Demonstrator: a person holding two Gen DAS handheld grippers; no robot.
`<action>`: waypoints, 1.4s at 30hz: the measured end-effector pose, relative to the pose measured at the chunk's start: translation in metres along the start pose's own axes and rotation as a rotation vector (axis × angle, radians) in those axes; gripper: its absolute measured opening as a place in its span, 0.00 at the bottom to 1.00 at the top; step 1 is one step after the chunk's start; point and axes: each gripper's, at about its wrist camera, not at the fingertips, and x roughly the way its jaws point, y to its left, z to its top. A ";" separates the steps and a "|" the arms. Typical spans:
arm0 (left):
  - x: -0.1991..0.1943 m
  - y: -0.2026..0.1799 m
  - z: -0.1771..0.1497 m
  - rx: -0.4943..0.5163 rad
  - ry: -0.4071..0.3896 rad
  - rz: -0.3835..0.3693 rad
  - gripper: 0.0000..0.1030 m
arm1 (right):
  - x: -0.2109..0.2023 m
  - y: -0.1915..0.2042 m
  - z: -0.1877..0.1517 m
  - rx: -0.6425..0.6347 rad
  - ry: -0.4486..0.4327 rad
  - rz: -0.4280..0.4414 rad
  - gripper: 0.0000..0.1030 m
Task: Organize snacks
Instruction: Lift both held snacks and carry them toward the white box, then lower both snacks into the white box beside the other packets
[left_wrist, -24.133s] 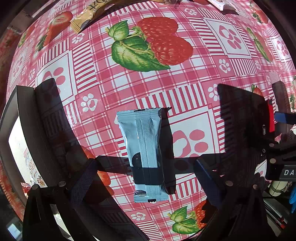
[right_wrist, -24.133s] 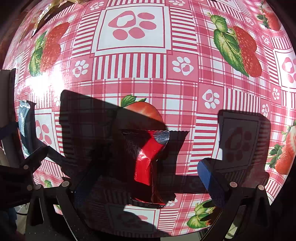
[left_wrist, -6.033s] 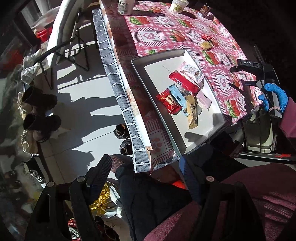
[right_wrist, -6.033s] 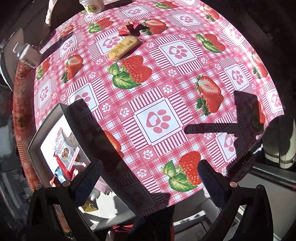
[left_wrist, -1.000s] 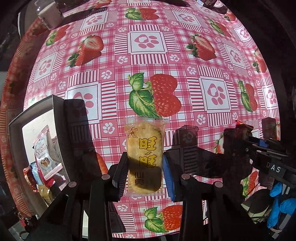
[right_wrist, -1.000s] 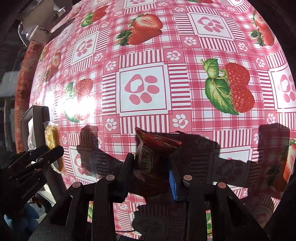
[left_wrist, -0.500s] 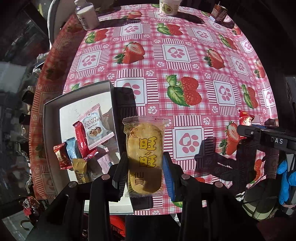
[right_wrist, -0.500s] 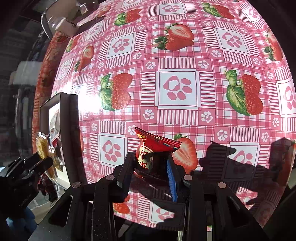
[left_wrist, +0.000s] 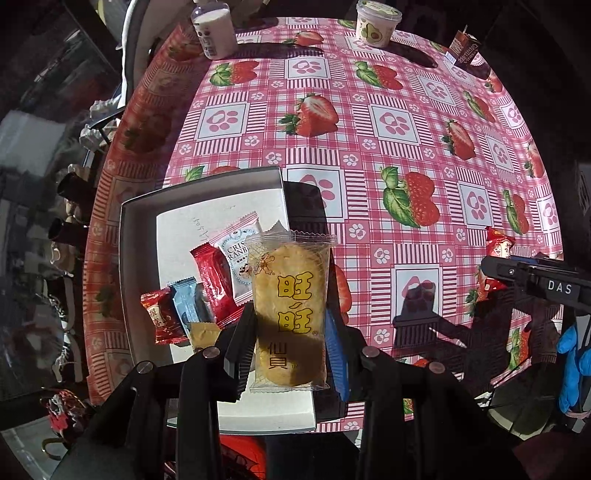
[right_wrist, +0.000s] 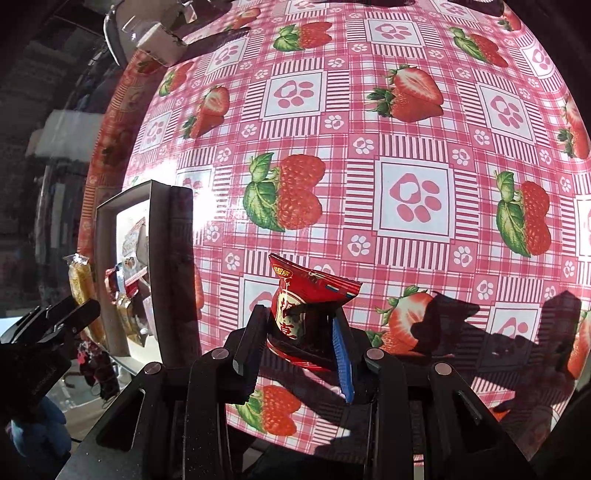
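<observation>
The left tool (left_wrist: 290, 328) pinches a clear-wrapped rice cracker packet (left_wrist: 290, 314) by its long edges, and the packet hangs at the lower centre of the left wrist view, over the right-hand wall of the grey tray (left_wrist: 127, 258). The right tool (right_wrist: 301, 332) pinches a crumpled red snack packet (right_wrist: 306, 295), which sits at the lower centre of its own view above the strawberry-print surface (right_wrist: 406, 129), well apart from the tray at the left edge.

The step in hand looks like carrying both packets to the tray. To do it well, I would bring the cracker packet fully inside the wall before letting go, aiming for the bare white floor (left_wrist: 184, 221) in the tray's upper part, not onto the pile of wrapped snacks (left_wrist: 207, 284) at its lower left. Release it low so it lands flat. The red packet should follow only once the left tool is out of the way.
</observation>
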 end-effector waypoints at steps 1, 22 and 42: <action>0.001 0.004 0.000 0.010 0.006 -0.005 0.38 | 0.001 0.002 -0.001 0.008 0.000 -0.001 0.34; -0.010 0.057 -0.007 0.070 -0.058 -0.089 0.38 | 0.004 0.094 0.006 -0.074 -0.007 -0.047 0.34; 0.004 0.105 -0.023 0.060 -0.044 -0.111 0.38 | 0.014 0.211 0.024 -0.225 -0.008 0.004 0.34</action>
